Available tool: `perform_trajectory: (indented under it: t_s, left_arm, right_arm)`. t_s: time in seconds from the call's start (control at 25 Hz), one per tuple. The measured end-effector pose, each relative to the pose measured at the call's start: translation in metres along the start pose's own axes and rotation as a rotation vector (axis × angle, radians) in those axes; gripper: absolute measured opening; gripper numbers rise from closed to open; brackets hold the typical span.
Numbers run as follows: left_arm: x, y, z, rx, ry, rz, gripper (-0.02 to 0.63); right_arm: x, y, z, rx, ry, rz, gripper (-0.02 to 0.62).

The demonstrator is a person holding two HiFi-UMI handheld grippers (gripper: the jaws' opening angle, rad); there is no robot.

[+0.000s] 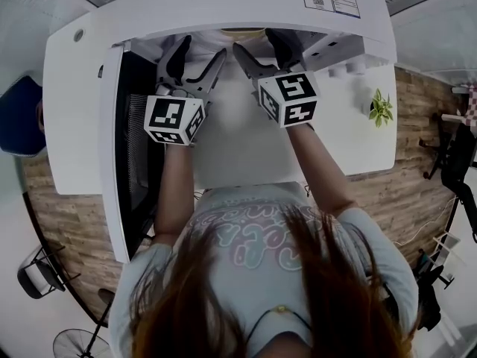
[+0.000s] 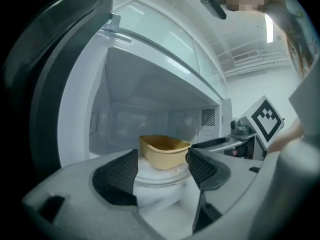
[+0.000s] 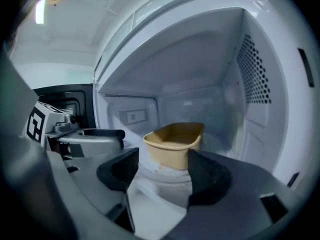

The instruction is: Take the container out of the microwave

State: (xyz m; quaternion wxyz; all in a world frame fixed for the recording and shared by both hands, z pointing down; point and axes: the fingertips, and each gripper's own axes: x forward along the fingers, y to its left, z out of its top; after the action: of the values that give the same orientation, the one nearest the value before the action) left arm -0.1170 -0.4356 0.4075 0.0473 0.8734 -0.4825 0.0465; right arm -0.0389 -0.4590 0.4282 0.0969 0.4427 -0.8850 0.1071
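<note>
The microwave stands with its door swung wide to the left, and the tan container sits inside on the glass turntable, near the middle of the cavity. The left gripper and the right gripper are both at the mouth of the oven, side by side. Each has its jaws spread apart with nothing between them, and the container is a little ahead of both. The step now is, I think, the reach and the grasp. To do it well, one gripper should go straight in and take the near wall of the container over its rim - one pad inside, one outside - and close firmly. Then it should lift a little before pulling back, so the container does not drag on the turntable or tip.
</note>
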Motion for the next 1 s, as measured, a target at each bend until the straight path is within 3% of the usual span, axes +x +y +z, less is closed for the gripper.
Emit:
perform_trajectory:
  t_s: [0.08,0.24,0.56,0.84,1.0]
  left_arm:
    - [0.002,0.001,-0.002,0.006,0.009,-0.001,0.285]
    - [0.012,0.001,-0.001,0.014,0.028,-0.018,0.285]
    - [0.036,0.000,-0.011,0.087,0.165,-0.020,0.285]
    - [0.040,0.002,-0.014,0.108,0.208,-0.027,0.285]
    - [0.044,0.002,-0.013,0.085,0.225,-0.055,0.236]
  right_arm:
    - [0.002,0.007,0.002,-0.004,-0.004,0.024,0.298]
    - [0.002,-0.003,0.005,0.021,-0.019,-0.032,0.296]
    - [0.007,-0.016,0.000,0.014,0.027,-0.062,0.282]
    - [0.011,-0.013,-0.001,-0.028,0.043,-0.048,0.262]
    - [0.015,-0.011,0.000,-0.044,0.066,-0.043,0.249]
